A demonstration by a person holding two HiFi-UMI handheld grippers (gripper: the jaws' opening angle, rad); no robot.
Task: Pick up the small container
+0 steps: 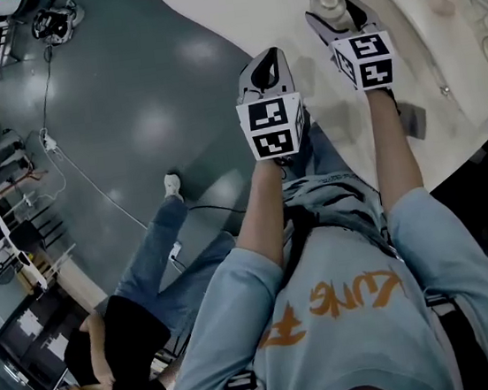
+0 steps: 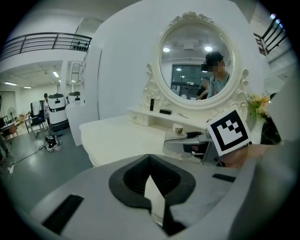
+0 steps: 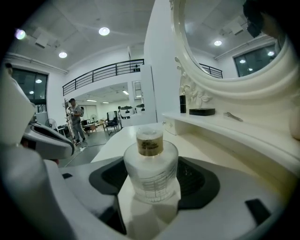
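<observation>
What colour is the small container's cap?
Brownish gold cap on the small container; clearest in the right gripper view.

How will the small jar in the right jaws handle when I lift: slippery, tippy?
The jar looks smooth, round and frosted, so it may slip or twist in the right gripper. Small and apparently plastic, it is probably light. Its body is wider than its cap, so tipping seems unlikely.
</observation>
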